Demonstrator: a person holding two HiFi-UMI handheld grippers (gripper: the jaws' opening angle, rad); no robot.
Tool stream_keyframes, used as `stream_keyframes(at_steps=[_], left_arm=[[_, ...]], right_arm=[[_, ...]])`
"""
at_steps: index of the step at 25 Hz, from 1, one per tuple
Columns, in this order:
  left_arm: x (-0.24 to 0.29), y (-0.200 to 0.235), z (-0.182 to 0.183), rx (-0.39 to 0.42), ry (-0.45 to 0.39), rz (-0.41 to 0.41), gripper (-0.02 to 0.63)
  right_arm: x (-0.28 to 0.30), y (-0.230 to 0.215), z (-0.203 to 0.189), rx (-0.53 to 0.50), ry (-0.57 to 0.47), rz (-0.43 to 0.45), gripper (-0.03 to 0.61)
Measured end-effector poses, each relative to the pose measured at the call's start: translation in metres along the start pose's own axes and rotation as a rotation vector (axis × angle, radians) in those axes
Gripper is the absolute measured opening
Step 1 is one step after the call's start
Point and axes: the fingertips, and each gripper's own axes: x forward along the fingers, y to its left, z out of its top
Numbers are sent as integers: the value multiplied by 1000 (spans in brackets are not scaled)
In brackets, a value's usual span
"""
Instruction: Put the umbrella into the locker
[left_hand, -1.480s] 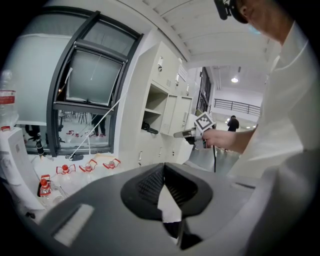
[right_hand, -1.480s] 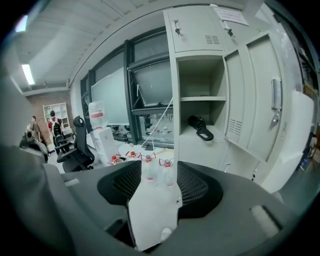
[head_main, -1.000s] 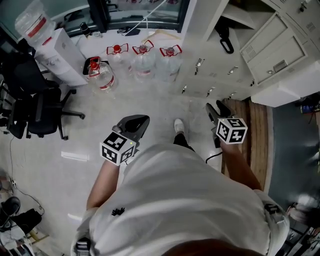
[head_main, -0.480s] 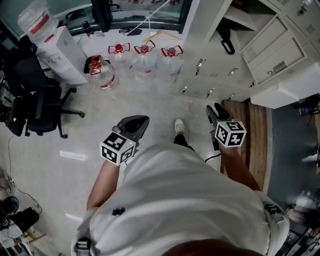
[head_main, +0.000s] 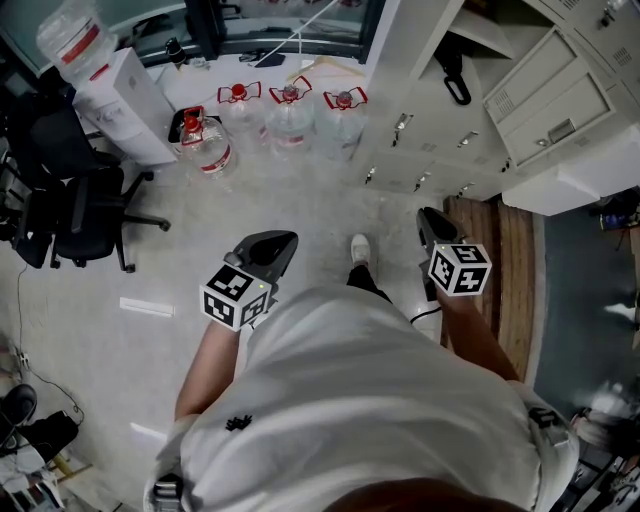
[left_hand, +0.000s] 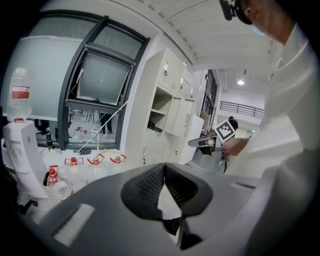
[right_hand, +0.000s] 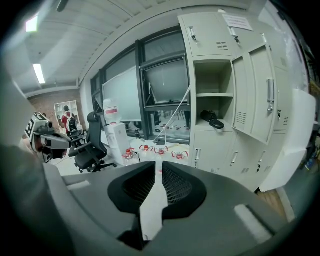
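Observation:
A black folded umbrella (head_main: 452, 80) lies on the shelf of the open locker compartment (head_main: 470, 35); it also shows in the right gripper view (right_hand: 212, 119) and, small, in the left gripper view (left_hand: 155, 128). My left gripper (head_main: 285, 238) is held out over the floor, well short of the lockers; its pads meet at the tips (left_hand: 163, 165) with nothing between them. My right gripper (head_main: 428, 215) points toward the lockers. Its jaws are closing: only a narrow slit is left between the pads (right_hand: 159, 165), and nothing is in it.
The compartment's door (head_main: 545, 95) stands swung open to the right. Several large water bottles (head_main: 288, 110) stand on the floor by the window, next to a white water dispenser (head_main: 120, 100). A black office chair (head_main: 70, 215) is at the left. My shoe (head_main: 357, 248) shows between the grippers.
The right gripper's two fingers, spread apart a second ago, have drawn nearly together. Both hands have kept their places.

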Motion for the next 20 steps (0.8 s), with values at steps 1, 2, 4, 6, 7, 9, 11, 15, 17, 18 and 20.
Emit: stream_keyframes(at_steps=[1, 2, 4, 6, 7, 9, 11, 15, 17, 18, 20], left_arm=[[0, -1, -1, -1, 1, 1, 58], [0, -2, -2, -3, 2, 1, 58], [0, -3, -4, -7, 5, 0, 58], [1, -5, -7, -9, 13, -5, 58], [2, -6, -9, -10, 18, -9, 58], [3, -9, -11, -11, 27, -19, 58], [6, -12, -12, -9, 32, -29, 58], [14, -17, -9, -1, 37, -49, 58], [18, -20, -9, 2, 40, -59, 58], [20, -21, -9, 4, 41, -64, 58], [24, -23, -8, 6, 45, -72, 58]], right_arm=[[-1, 0, -1, -2, 1, -1, 38], [-2, 0, -2, -4, 2, -2, 32], [-3, 0, -5, -6, 7, -5, 14], [-4, -1, -8, -5, 13, -11, 2], [-5, -1, -10, -5, 15, -15, 2], [-8, -2, -13, -5, 19, -20, 2], [-10, -3, -16, -3, 23, -22, 2], [-14, -7, -19, 0, 30, -29, 2], [-16, -8, -20, -2, 31, -33, 2], [-17, -9, -21, -3, 32, -34, 2], [-19, -11, -22, -5, 34, -35, 2]])
